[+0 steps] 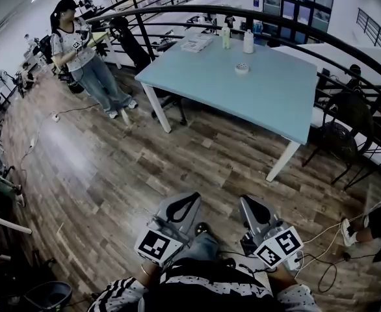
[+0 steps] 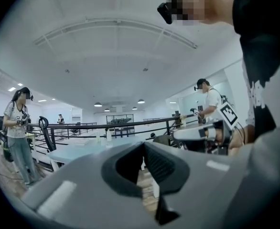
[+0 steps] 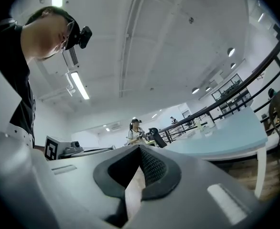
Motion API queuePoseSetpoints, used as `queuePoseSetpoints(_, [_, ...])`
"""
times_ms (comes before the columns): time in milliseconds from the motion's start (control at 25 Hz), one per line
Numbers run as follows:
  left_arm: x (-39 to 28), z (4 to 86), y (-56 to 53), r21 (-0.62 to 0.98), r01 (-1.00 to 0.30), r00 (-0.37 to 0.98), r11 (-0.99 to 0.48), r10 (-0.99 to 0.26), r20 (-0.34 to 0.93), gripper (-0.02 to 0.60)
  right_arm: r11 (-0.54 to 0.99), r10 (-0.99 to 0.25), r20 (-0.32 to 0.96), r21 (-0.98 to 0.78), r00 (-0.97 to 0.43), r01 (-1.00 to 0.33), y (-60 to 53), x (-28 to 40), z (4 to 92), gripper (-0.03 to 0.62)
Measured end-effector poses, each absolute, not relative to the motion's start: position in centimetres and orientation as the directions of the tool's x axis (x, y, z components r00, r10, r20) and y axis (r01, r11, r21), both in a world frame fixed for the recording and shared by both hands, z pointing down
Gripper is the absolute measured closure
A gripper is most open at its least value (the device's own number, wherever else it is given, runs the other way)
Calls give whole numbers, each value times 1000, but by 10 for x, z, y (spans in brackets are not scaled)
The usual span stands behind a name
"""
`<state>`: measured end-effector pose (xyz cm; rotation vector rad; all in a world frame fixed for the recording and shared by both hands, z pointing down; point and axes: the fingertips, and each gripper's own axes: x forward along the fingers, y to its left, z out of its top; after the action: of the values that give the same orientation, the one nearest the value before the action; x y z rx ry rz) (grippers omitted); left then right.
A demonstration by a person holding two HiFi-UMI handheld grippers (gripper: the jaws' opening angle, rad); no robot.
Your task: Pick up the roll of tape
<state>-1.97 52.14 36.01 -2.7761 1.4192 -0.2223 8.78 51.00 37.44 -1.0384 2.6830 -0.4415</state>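
On the worktop (image 1: 268, 103), toward its far edge and a little nearer than the two upright bottles (image 1: 248, 41), lies the roll of tape (image 1: 242, 68). It is a small, pale ring resting flat and touching nothing else on that surface. The worktop is a smooth, matt, pale blue slab on slim white legs, set on a floor of brown wood planks (image 1: 112, 174). The bottles are pale and cylindrical, and a flat stack of papers (image 1: 196, 43) sits at the worktop's far left corner.

Well back from the worktop's near edge, close to the person's body, are the left tool (image 1: 190, 197) and the right tool (image 1: 246, 201). Each has its jaws pressed together with nothing between them. Both are grey moulded plastic with dark ribbed pads, and each carries a cube of black-and-white square markers at the rear.

Step in hand, as judged: the approach, since neither tool is yet within reach of the worktop.

The next move calls for closing that gap and parting one tool's jaws. That tool can then come down over the ring, either spanning it or pinching one wall through the centre hole.

The roll is probably light, stiff and smooth-sided. On so slick a worktop it may slide if one jaw touches first.

A second person (image 1: 80, 57) stands off the worktop's left end.
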Motion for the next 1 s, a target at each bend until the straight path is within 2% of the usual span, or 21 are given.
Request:
queuePoseSetpoints(400, [-57,359,471,-78,-821,557,-565,-824,102,581,708,-672,-132,-402,-728,-581,451,55,372,589])
queuePoseSetpoints(520, [-68,362,455,-84,-822,555,-563,-825,106,581,708,-673,-113,-381,-731,-594,432,43,372,589])
queuePoseSetpoints(680, [-86,359,433,-11,-832,552,-555,-830,84,581,707,-678,-102,-362,-728,-608,409,28,369,589])
queuePoseSetpoints(840, [-103,354,405,-26,-838,543,-545,-837,66,581,713,-677,-100,-334,-729,-616,385,14,359,589])
queuePoseSetpoints(1000, [-107,351,385,-9,-815,578,-579,-815,35,581,699,-697,-84,-299,-712,-650,368,7,351,589])
